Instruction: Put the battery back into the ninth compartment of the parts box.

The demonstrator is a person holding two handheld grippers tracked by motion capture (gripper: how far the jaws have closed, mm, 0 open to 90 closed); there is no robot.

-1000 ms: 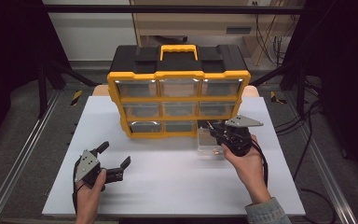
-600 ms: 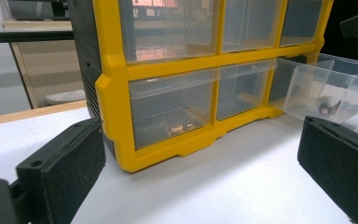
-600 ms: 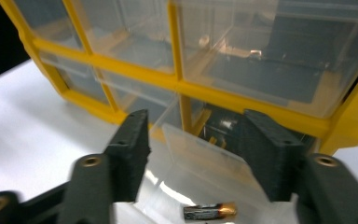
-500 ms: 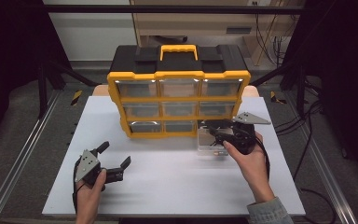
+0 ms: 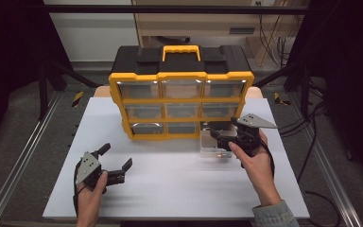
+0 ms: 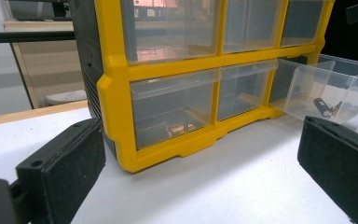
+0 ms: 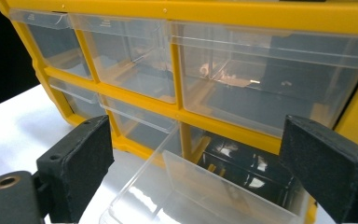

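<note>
Yellow plastic organiser cabinet (image 5: 182,106) faces near on the white desk (image 5: 170,175); its clear bottom-right drawer (image 5: 216,142) juts nearward beneath the spread, empty right gripper (image 5: 224,137); left gripper (image 5: 116,163) spread, empty.

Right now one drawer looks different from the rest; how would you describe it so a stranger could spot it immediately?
Start at the yellow and black organizer standing on the white table, with its three rows of clear drawers. Go to the bottom row, at the end nearest the right gripper. The drawer there is pulled out over the table while all its neighbours sit flush, and small dark parts lie inside it.
</note>
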